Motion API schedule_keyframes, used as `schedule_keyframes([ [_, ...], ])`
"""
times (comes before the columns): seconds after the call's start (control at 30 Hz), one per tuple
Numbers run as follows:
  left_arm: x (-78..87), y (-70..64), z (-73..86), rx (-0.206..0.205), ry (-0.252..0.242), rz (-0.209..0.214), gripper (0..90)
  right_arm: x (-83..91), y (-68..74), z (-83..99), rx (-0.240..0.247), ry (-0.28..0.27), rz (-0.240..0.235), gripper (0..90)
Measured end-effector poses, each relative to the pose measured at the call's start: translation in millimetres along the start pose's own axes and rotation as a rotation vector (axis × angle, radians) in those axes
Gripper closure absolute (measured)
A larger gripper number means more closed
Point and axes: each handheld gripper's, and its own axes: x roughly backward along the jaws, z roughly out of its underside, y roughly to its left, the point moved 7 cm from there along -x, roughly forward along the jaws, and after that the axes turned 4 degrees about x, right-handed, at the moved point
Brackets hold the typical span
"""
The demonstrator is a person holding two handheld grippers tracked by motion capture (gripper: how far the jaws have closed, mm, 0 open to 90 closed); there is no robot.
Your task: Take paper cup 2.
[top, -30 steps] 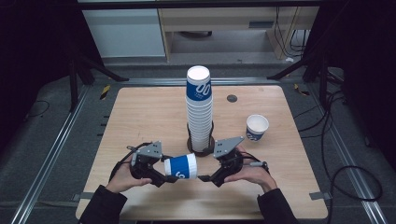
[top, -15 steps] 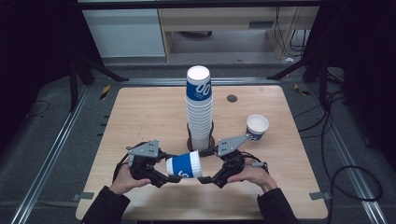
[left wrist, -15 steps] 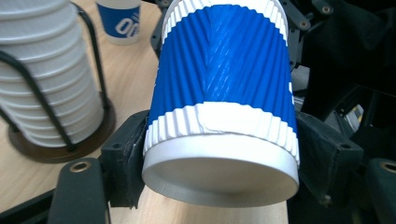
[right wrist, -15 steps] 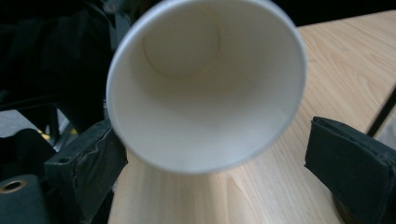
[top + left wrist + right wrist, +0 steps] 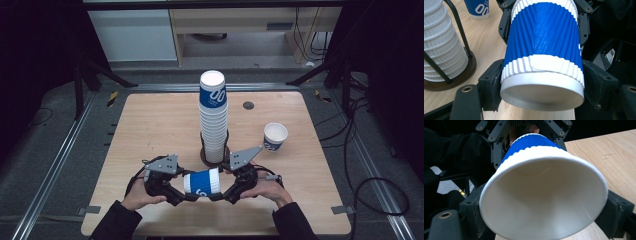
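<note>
A blue-and-white ribbed paper cup (image 5: 201,182) lies on its side in the air near the table's front edge, held from both ends. My left gripper (image 5: 181,192) is shut on its base end, and in the left gripper view the cup's base (image 5: 541,92) faces the camera between the two jaws. My right gripper (image 5: 223,192) is shut on the rim end. In the right gripper view the open mouth of the cup (image 5: 544,202) faces the camera. Each gripper view shows the other gripper behind the cup.
A tall stack of the same cups (image 5: 213,115) stands in a dark wire holder (image 5: 204,156) just behind the grippers, also at the left gripper view's left (image 5: 441,45). A single upright cup (image 5: 275,136) stands at the right. A small dark disc (image 5: 248,105) lies farther back.
The cup and both grippers have drifted slightly right and toward the front edge. Both grips are unchanged.
</note>
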Motion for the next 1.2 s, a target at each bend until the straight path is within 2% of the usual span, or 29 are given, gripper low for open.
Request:
schedule_keyframes([
  [0.3,-0.2,1.3,-0.2,0.003,0.000,-0.011,26.1,1.0,-1.3,-0.1,0.004,0.003,0.016,16.5],
  [0.4,-0.2,2.0,0.0,0.002,0.004,-0.026,24.9,2.1,-1.7,-0.5,0.005,0.005,0.022,16.7],
  [0.87,9.9,6.8,-0.6,0.005,-0.004,-0.058,20.1,7.2,-5.5,3.5,0.023,0.054,0.061,18.1],
  [1.0,13.2,9.0,4.0,0.000,0.050,-0.075,16.9,10.2,-7.5,5.2,0.023,0.071,0.074,18.2],
  [1.1,7.5,11.0,12.2,-0.004,0.135,-0.087,15.4,10.3,-7.7,6.9,0.029,0.091,0.078,18.3],
  [1.2,-2.9,10.7,19.9,-0.020,0.219,-0.094,14.9,6.1,-7.6,10.9,0.037,0.135,0.084,18.2],
])
